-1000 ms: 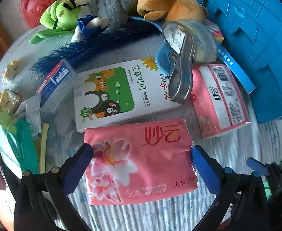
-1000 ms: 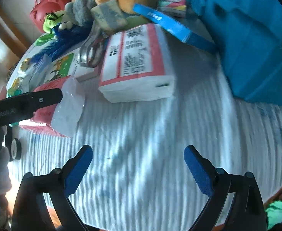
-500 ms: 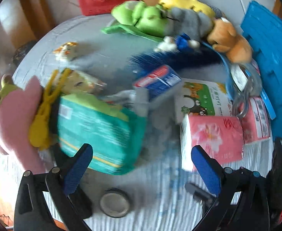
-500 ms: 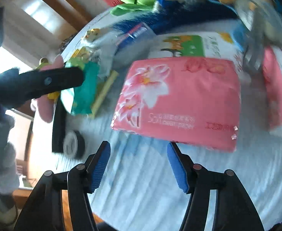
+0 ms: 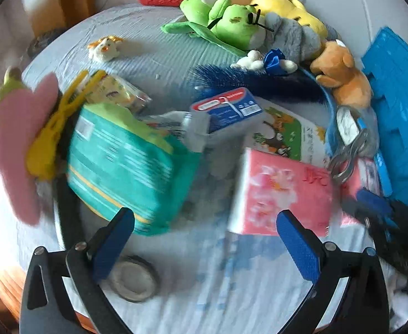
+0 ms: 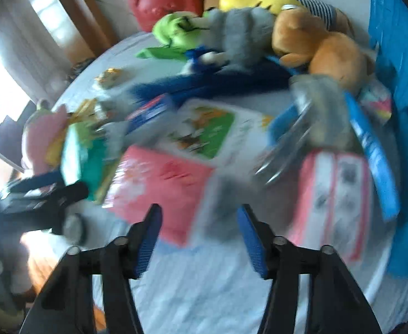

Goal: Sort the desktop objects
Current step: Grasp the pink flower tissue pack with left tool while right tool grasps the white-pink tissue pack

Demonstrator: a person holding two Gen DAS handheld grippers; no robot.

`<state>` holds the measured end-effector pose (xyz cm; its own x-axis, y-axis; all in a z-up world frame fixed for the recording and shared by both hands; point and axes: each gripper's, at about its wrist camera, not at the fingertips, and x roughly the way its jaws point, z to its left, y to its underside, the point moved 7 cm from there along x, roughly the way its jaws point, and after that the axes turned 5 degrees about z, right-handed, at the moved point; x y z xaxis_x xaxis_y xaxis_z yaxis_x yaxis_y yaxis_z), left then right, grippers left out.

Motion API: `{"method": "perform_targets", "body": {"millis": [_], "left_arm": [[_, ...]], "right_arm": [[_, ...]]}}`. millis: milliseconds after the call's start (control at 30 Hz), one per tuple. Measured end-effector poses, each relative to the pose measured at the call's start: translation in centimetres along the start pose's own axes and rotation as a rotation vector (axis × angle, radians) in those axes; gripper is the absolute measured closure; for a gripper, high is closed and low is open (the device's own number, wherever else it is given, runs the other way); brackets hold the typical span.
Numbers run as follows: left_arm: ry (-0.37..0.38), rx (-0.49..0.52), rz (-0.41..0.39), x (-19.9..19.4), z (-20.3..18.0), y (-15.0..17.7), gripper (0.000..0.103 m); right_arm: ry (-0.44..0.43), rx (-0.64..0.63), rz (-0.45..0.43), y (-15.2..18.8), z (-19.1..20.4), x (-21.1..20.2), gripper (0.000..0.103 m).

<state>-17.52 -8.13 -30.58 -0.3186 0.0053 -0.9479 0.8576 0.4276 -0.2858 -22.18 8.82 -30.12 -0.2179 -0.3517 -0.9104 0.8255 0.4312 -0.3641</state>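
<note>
Both views blurred. Left hand-held gripper [image 5: 205,239] spread wide, empty, above the desk [image 5: 204,292] between green pack [image 5: 126,167] and pink tissue pack [image 5: 282,192]. Right hand-held gripper [image 6: 199,240] half apart, empty, facing the pink pack's corner. Judgement: steady, square the pads across a narrow side before closing.
</note>
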Motion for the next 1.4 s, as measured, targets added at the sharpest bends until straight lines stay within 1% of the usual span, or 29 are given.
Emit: {"method": "perform_targets", "body": {"millis": [100, 200, 300, 367, 400, 433, 467, 633, 733, 767, 800, 867, 967, 1067, 1133, 1233, 1333, 1367, 1400], "left_arm": [[-0.042, -0.131, -0.016, 0.3, -0.6, 1.2, 0.0], [-0.076, -0.231, 0.013, 1.0, -1.2, 3.3, 0.0], [-0.148, -0.275, 0.058, 1.9, -1.2, 5.4, 0.0], [-0.193, -0.309, 0.064, 2.6, -0.3, 5.8, 0.0], [-0.215, -0.326, 0.063, 2.9, 0.2, 5.9, 0.0], [-0.22, -0.33, 0.057, 2.9, 0.3, 5.7, 0.0], [-0.215, -0.324, 0.047, 2.7, 0.2, 5.4, 0.0], [-0.187, -0.294, -0.001, 1.8, -0.2, 3.7, 0.002], [-0.171, -0.276, -0.03, 1.2, -0.4, 2.7, 0.001], [-0.166, -0.27, -0.039, 1.0, -0.5, 2.3, 0.001], [-0.16, -0.264, -0.049, 0.8, -0.6, 2.0, 0.001], [-0.152, -0.233, -0.058, 0.7, -1.1, 1.5, 0.0], [-0.148, -0.117, -0.038, 1.4, -3.4, 1.6, 0.0], [-0.146, -0.007, -0.017, 2.2, -5.3, 1.8, 0.0], [-0.143, 0.048, 0.003, 3.0, -5.5, 1.8, 0.0], [-0.129, 0.11, 0.046, 4.6, -4.8, 1.8, 0.0], [-0.101, 0.17, 0.088, 6.3, -4.4, 1.5, 0.0], [-0.095, 0.192, 0.097, 6.7, -4.4, 1.4, 0.0], [-0.093, 0.208, 0.103, 7.0, -4.3, 1.3, 0.0]], "right_arm": [[-0.013, -0.116, 0.007, -3.0, -1.0, 1.9, 0.064], [-0.016, -0.248, 0.016, -5.0, -0.5, 3.8, 0.065], [-0.045, -0.355, 0.062, -5.5, 0.5, 5.9, 0.065], [-0.051, -0.418, 0.102, -4.8, 1.1, 7.0, 0.065], [-0.075, -0.431, 0.116, -4.3, 1.3, 7.1, 0.065], [-0.116, -0.434, 0.138, -3.7, 1.5, 7.1, 0.065], [-0.154, -0.434, 0.157, -3.1, 1.6, 7.1, 0.065], [-0.251, -0.456, 0.222, 0.4, 3.0, 7.2, 0.065], [-0.281, -0.449, 0.239, 1.9, 4.3, 8.1, 0.064], [-0.281, -0.441, 0.24, 2.1, 4.5, 8.2, 0.061], [-0.268, -0.429, 0.233, 2.2, 4.4, 8.1, 0.056], [-0.236, -0.4, 0.216, 2.3, 3.4, 7.6, 0.051], [-0.199, -0.344, 0.192, 2.4, 1.6, 6.3, 0.051], [-0.13, -0.259, 0.138, 2.5, -0.3, 4.6, 0.05], [-0.085, -0.203, 0.101, 2.6, -1.5, 3.5, 0.048], [-0.017, -0.117, 0.046, 2.8, -3.4, 1.7, 0.046], [0.051, -0.032, -0.008, 3.0, -5.3, -0.1, 0.031], [0.083, 0.015, -0.026, 3.2, -6.3, -0.5, 0.018], [0.12, 0.067, -0.04, 3.3, -7.1, -0.6, 0.007]]}}
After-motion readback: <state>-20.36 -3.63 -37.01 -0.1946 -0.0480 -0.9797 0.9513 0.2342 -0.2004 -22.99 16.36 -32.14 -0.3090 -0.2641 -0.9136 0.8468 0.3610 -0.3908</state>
